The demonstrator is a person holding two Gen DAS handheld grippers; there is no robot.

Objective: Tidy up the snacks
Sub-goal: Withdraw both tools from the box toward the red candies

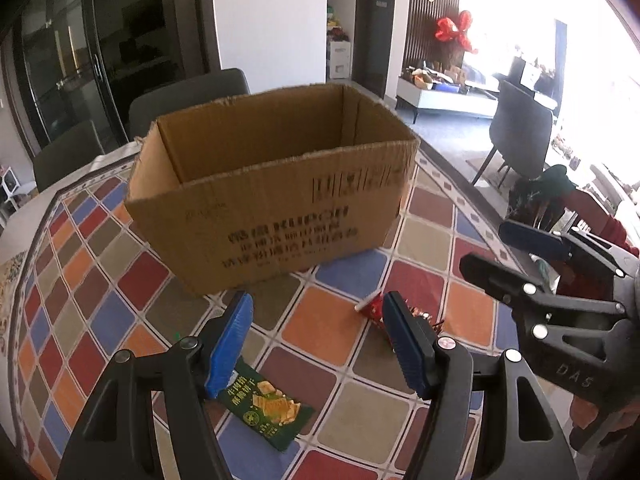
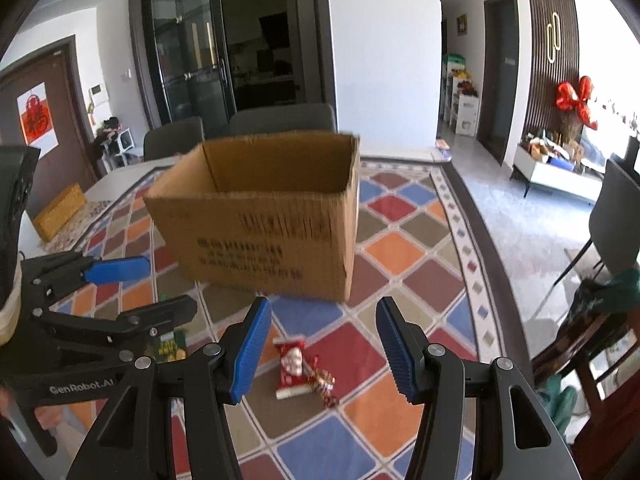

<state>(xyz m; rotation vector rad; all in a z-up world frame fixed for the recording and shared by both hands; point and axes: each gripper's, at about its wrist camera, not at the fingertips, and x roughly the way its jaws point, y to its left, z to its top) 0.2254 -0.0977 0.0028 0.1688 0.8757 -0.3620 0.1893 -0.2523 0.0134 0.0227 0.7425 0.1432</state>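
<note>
left wrist view first: we see our left gripper [image 1: 318, 344] with its blue ribbed pads spread wide and nothing between them, hovering above the table covered in a multicoloured diamond-patterned cloth [image 1: 312, 324]. a flat dark green snack packet printed with yellow crackers [image 1: 268, 408] lies on the cloth under the left pad, near the table's near edge. a small red foil snack packet [image 1: 374, 308] lies just behind the right pad, partly hidden by it. past both, towards the middle of the table, an open brown corrugated cardboard box with black print on its side [image 1: 272, 196] stands upright; what we can see of its inside shows only bare walls. our right gripper [image 1: 508, 254] comes in from the right edge, its blue-tipped fingers held apart and holding nothing. grey chairs [image 1: 188, 100] stand behind the table's far edge.

right wrist view: our right gripper [image 2: 320, 350] has its pads wide apart and empty, above the cloth [image 2: 400, 248]. the red packet [image 2: 292, 368] lies on the cloth between the two pads in this view, with a smaller red wrapped sweet [image 2: 324, 384] just beside it. the box [image 2: 272, 216], somewhat blurred, stands beyond them. our left gripper [image 2: 158, 284] enters from the left, fingers apart, and the green packet [image 2: 172, 346] peeks out beneath it. a yellow rectangular box [image 2: 60, 210] sits near the table's far left corner.
</note>
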